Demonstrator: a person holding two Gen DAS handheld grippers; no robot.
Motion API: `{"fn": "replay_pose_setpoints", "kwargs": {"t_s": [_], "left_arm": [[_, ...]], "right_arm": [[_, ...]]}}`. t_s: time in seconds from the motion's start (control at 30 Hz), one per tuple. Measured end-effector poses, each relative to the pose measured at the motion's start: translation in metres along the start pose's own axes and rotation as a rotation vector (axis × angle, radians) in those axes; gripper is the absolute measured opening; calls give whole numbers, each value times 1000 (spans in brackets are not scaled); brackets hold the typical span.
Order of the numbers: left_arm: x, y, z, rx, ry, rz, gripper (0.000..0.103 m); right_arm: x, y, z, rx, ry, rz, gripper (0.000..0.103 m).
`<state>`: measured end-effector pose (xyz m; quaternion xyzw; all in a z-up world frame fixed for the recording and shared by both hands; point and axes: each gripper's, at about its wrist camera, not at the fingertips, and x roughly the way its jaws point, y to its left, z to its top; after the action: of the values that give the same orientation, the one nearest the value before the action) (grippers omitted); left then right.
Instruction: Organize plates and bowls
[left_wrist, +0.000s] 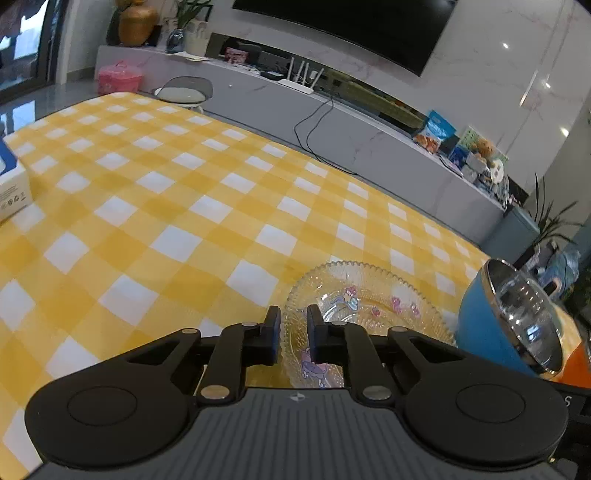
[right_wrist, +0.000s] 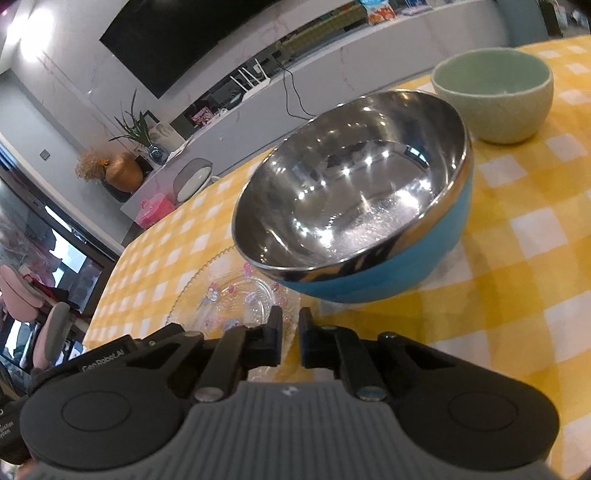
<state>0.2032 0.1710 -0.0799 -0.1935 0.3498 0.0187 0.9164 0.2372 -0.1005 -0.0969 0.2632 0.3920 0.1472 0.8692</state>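
A clear glass plate (left_wrist: 364, 295) with cartoon prints lies on the yellow checked tablecloth (left_wrist: 166, 206). My left gripper (left_wrist: 293, 325) is shut on its near rim. A blue bowl (right_wrist: 373, 258) with a steel inside rests tilted, one edge on the glass plate (right_wrist: 229, 295). My right gripper (right_wrist: 291, 326) sits just in front of the bowl, jaws nearly closed over the plate's edge; whether they pinch it I cannot tell. The blue bowl also shows in the left wrist view (left_wrist: 506, 321) at the right. A pale green bowl (right_wrist: 495, 92) stands upright behind it.
A white and blue box (left_wrist: 11, 181) sits at the table's left edge. A grey TV console (left_wrist: 332, 122) with a router and cables runs beyond the far edge. A stool (left_wrist: 184, 92) stands by the far corner.
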Motion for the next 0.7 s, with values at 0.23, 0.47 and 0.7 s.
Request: {"fn": "replay_pose_setpoints", "kwargs": {"t_s": [0.23, 0.47, 0.7], "left_arm": [[-19, 5, -4, -43, -8, 1, 10], [-48, 8, -12, -83, -19, -1, 9], [-78, 3, -25, -101, -21, 0, 9]], "right_arm": [[-12, 1, -1, 19, 19, 15, 6], [-29, 4, -7, 15, 43, 45, 6], [-59, 5, -21, 18, 50, 60, 6]]}}
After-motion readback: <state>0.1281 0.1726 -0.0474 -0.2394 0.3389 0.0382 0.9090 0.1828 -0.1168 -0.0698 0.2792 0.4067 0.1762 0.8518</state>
